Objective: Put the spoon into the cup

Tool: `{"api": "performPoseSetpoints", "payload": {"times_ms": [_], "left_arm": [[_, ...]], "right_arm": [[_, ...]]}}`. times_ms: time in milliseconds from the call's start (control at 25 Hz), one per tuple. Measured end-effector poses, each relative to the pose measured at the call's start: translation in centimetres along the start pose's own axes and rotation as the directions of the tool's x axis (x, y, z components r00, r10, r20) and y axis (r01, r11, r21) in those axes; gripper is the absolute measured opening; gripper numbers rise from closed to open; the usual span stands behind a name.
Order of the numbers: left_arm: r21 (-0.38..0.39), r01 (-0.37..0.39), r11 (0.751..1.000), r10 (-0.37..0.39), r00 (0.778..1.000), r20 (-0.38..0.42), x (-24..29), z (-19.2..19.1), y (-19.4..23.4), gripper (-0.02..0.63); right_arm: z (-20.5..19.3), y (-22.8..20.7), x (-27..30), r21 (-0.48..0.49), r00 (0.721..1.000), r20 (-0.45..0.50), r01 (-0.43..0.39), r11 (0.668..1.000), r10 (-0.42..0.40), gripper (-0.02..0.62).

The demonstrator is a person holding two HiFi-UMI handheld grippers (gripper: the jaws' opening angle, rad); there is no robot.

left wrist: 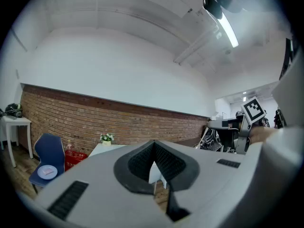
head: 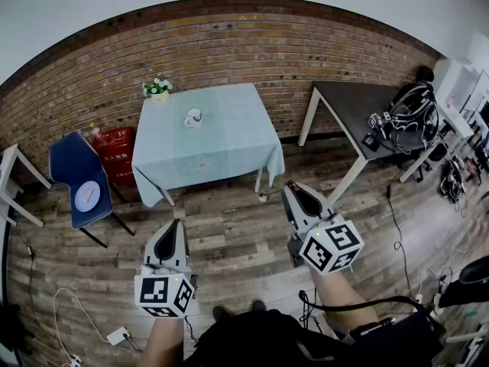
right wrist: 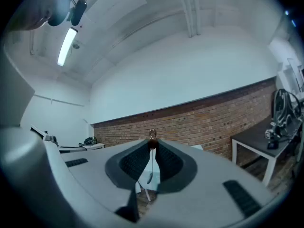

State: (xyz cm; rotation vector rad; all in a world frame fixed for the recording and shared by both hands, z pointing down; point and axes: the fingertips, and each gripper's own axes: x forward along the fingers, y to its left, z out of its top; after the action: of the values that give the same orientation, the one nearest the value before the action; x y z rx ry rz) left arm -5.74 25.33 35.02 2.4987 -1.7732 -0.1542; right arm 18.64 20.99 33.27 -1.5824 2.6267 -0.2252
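A white cup (head: 193,118) stands on the table with the pale blue cloth (head: 229,147), well ahead of both grippers. My right gripper (head: 293,186) is held level above the wooden floor and is shut on a thin spoon (right wrist: 151,161). The spoon's brown knob sticks up above the jaw tips and its bowl hangs down between them in the right gripper view. My left gripper (head: 178,224) is lower left, also level, its jaws closed at the tips (left wrist: 153,145) with nothing in them. The jaws hide the cup in both gripper views.
A small flower pot (head: 157,90) sits at the table's far left corner. A blue chair (head: 80,176) with a white plate stands left of the table, beside a red crate (head: 116,150). A dark table (head: 355,105) with a bag is at right. Cables lie on the floor.
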Motion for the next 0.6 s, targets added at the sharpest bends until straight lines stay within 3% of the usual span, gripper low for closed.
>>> {"api": "performPoseSetpoints", "payload": {"times_ms": [600], "left_arm": [[-0.005,0.007,1.0,-0.007,1.0,0.01,0.21,0.51,1.0,0.009]], "right_arm": [[0.52,1.04,0.76,0.004,1.0,0.026,-0.004,1.0,0.004,0.049]]}}
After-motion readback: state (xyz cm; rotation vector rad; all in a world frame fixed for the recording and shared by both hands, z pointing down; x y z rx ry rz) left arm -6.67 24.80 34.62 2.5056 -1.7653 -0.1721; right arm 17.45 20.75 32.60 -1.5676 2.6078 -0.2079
